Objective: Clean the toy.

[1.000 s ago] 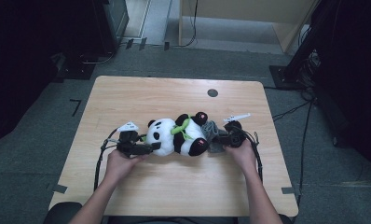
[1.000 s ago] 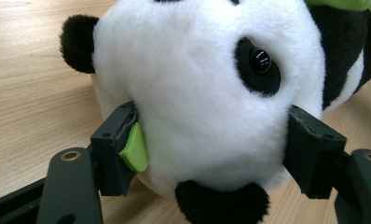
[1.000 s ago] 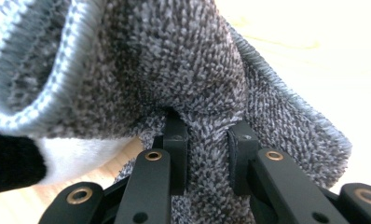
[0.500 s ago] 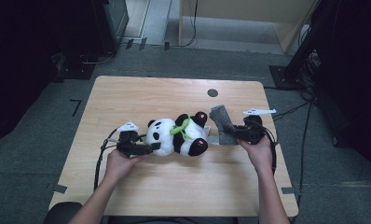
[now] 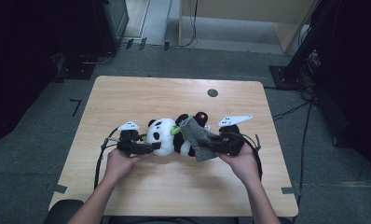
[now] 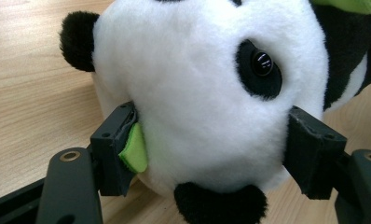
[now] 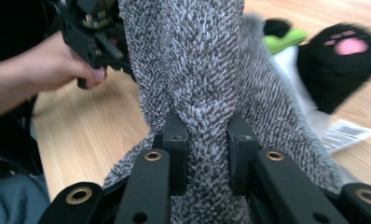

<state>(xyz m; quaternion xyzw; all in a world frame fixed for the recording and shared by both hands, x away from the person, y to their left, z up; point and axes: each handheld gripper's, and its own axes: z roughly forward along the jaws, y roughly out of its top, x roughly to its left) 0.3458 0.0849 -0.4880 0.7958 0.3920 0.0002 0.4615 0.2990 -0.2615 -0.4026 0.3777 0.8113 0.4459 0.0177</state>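
Nearest the person, on the wooden bench (image 5: 141,186), the left gripper (image 5: 146,148) clamps the panda plush's (image 5: 167,140) white head to hold the toy steady, while the right gripper (image 5: 212,145) pinches a fuzzy grey cloth (image 5: 195,135) draped over its body, probably for dressing or covering it. Lying at mid-bench, the panda runs lengthwise left to right, head left, pink-padded foot (image 7: 344,60) right.

In the left gripper view the panda toy (image 6: 207,93) is cut by the top and right edges, so its body is mostly out of frame. In the right gripper view the grey cloth (image 7: 197,79) covers most of the panda toy; beside the cloth its black paw with the pink pad (image 7: 344,60) is blurred, and the white tag (image 7: 346,133) is too blurred to read
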